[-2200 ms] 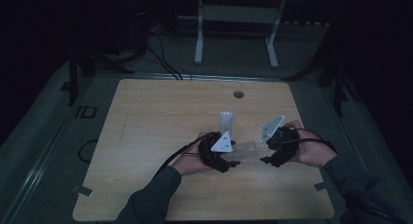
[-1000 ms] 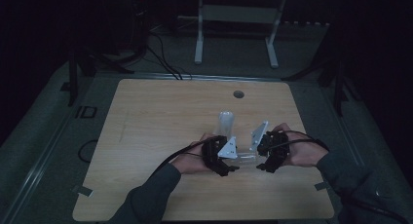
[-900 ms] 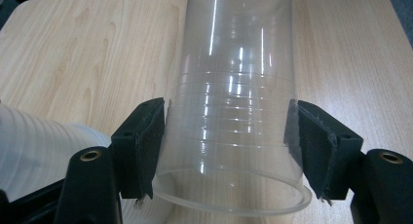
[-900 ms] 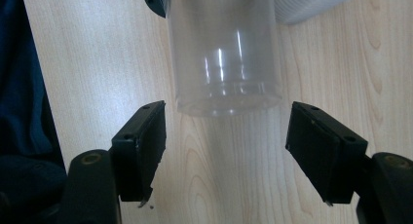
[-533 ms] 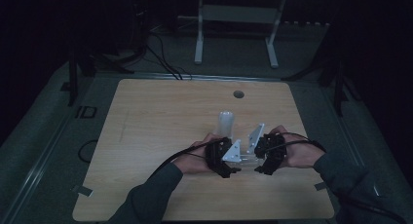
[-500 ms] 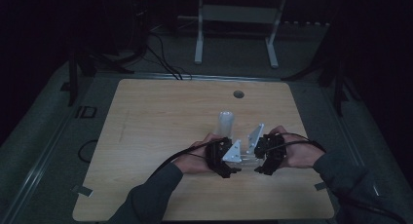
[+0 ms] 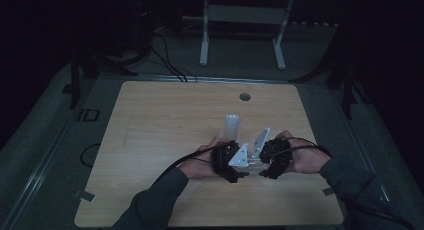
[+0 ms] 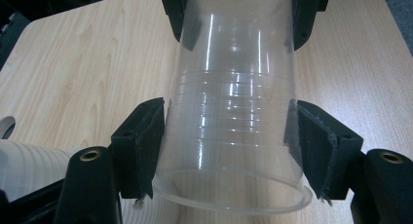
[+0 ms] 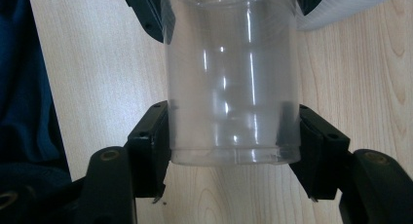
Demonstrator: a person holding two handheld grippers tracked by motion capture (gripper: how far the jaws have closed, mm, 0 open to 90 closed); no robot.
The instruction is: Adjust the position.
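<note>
A clear plastic cup (image 8: 234,87) lies level just above the wooden table (image 7: 150,140), held from both ends. My left gripper (image 8: 231,146) is shut on its rim end, pads pressed on both sides. My right gripper (image 9: 234,146) is shut on its base end (image 9: 231,63). In the high view the left gripper (image 7: 244,165) and right gripper (image 7: 262,162) face each other closely near the table's front middle, the cup hidden between them. A white ribbed stack of cups (image 7: 231,126) lies on the table just behind the left hand, seen too as the white stack (image 8: 29,170) (image 9: 341,9).
A round cable hole (image 7: 244,96) sits near the table's far edge. A white metal stand (image 7: 240,15) and dark cables (image 7: 165,60) lie on the floor beyond. A dark blue sleeve (image 9: 24,87) borders the right gripper view.
The two grippers have drawn closer together and slightly toward the person; the gap between them has closed. Over the last half second they barely shift.
</note>
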